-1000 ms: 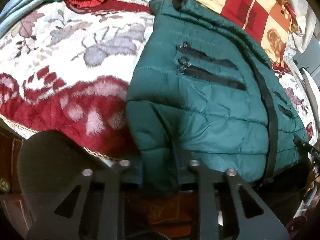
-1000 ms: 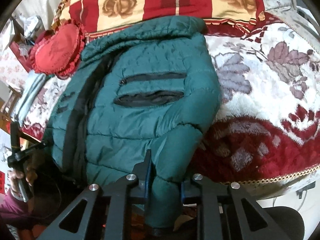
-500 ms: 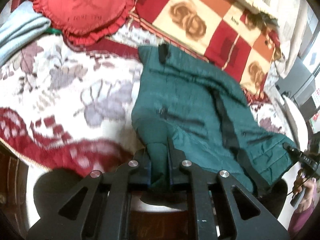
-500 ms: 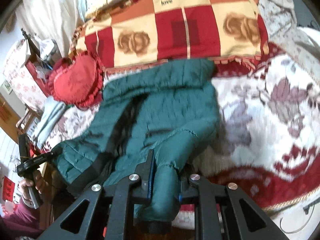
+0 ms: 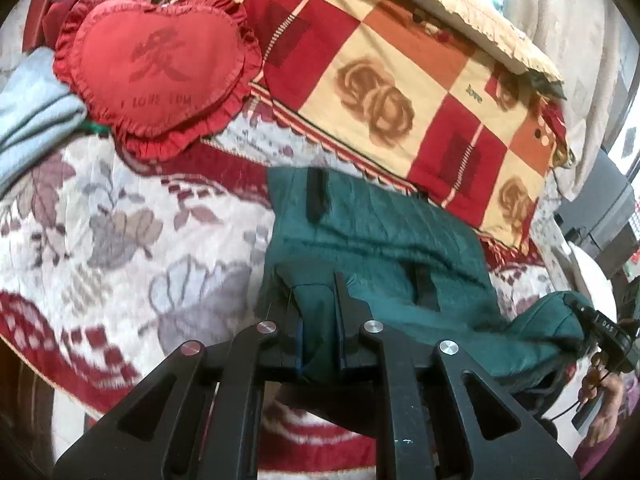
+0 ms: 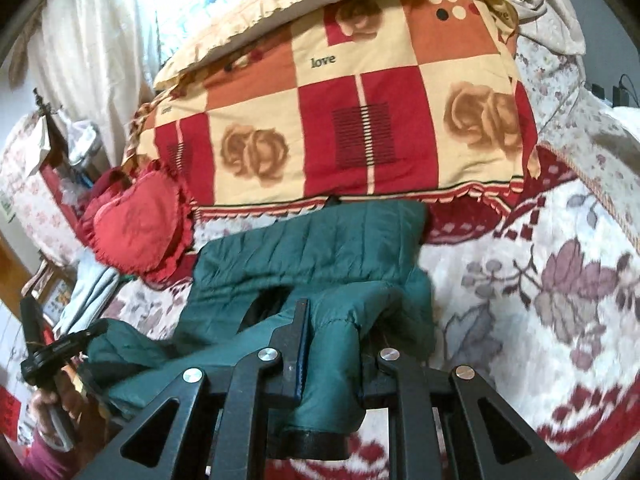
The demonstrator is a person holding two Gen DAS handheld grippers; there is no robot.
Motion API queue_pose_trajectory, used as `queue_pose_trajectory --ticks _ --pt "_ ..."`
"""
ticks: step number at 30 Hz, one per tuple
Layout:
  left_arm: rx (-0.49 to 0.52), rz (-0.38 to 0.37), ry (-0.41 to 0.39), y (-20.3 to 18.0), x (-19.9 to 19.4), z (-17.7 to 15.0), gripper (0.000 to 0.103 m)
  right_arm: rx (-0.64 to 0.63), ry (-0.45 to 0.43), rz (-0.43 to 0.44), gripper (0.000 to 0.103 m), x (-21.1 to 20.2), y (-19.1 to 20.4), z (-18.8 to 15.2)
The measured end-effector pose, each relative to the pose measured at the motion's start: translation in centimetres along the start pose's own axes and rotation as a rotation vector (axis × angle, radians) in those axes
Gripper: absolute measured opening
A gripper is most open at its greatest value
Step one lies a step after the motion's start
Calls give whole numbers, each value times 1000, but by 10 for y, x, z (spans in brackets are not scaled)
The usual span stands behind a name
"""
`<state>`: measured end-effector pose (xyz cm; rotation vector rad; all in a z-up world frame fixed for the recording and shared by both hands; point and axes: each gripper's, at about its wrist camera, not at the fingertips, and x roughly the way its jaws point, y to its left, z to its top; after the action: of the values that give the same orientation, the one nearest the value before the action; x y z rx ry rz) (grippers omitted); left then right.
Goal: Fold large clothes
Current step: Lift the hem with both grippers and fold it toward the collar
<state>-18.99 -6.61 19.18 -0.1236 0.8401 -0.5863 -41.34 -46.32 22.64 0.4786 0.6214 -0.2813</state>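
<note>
Since a second ago both grippers have risen with the jacket's near end, which lay flat on the bedspread then and now hangs lifted from it; more of the quilt and pillow has come into view.

Left gripper: jaws narrow, clamped on a fold of the green jacket, cloth bunched between the pads. Right gripper: jaws likewise narrow, gripping a sleeve cuff of the jacket, the cuff's dark end hanging below the fingers.

The jacket's far end rests on the floral bedspread, its far edge touching the checked quilt. The near end is raised between the two grippers and sags in the middle. A black strap shows on the upper part of the jacket.

A red heart pillow lies left of the quilt, beside pale blue cloth. In the right wrist view the person's hand holds the left gripper's handle at the lower left.
</note>
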Motion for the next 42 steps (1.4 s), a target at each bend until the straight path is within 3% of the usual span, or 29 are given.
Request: queue_pose_trajectory --ticks 19,42 --pt "59 139 -27 -21 61 58 11 2 9 -93 15 75 -9 69" --pt "0 235 29 -10 177 116 11 34 82 -213 15 182 -37 113"
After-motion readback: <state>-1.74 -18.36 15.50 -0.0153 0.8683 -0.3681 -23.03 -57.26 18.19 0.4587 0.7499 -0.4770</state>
